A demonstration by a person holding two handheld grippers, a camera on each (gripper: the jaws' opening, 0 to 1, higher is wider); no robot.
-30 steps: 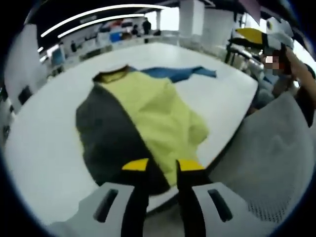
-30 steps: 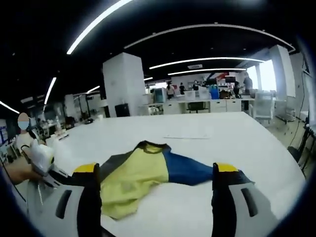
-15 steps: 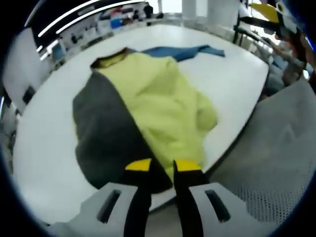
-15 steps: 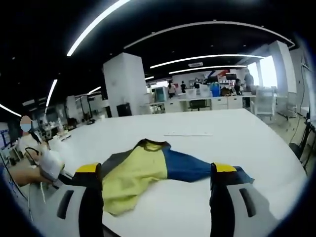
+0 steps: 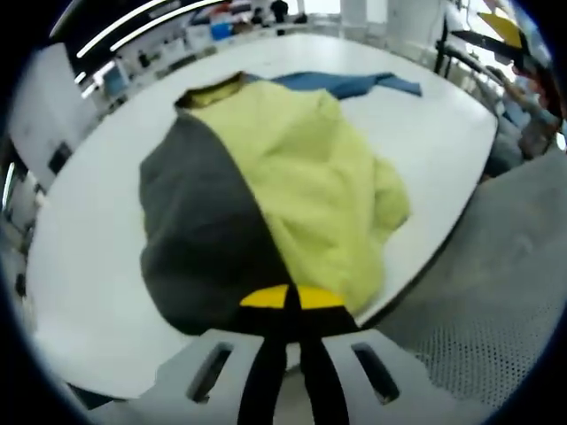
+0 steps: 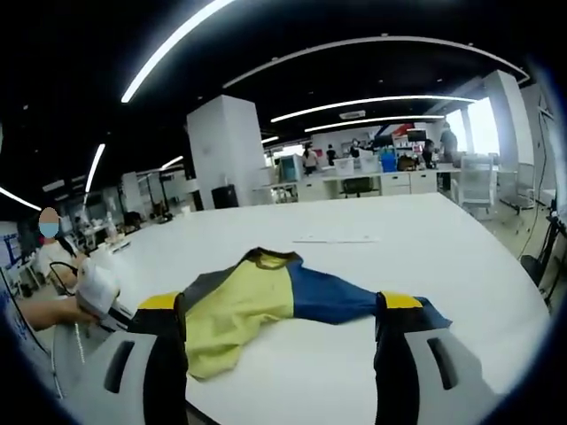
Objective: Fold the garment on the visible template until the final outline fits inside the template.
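Note:
A garment (image 5: 292, 177) lies spread on the white table (image 5: 80, 266); it has a dark grey panel, a yellow-green middle and a blue part (image 5: 345, 84) at the far side. My left gripper (image 5: 292, 299) is at the garment's near hem by the table edge, its yellow-tipped jaws pressed together on the cloth where grey meets yellow. In the right gripper view the same garment (image 6: 257, 297) lies ahead across the table. My right gripper (image 6: 279, 303) hangs above the table edge, wide open and apart from the cloth. The left gripper (image 6: 93, 288) shows at the left there, in a person's hand.
A faint flat outline (image 6: 337, 239) lies on the table (image 6: 425, 248) beyond the garment. A grey mesh chair (image 5: 483, 310) stands close to the near table edge. Desks, a white pillar (image 6: 226, 150) and people fill the far room.
The left gripper's jaws have closed on the garment's near hem after moving in toward it. The right gripper has stayed open and nearly still.

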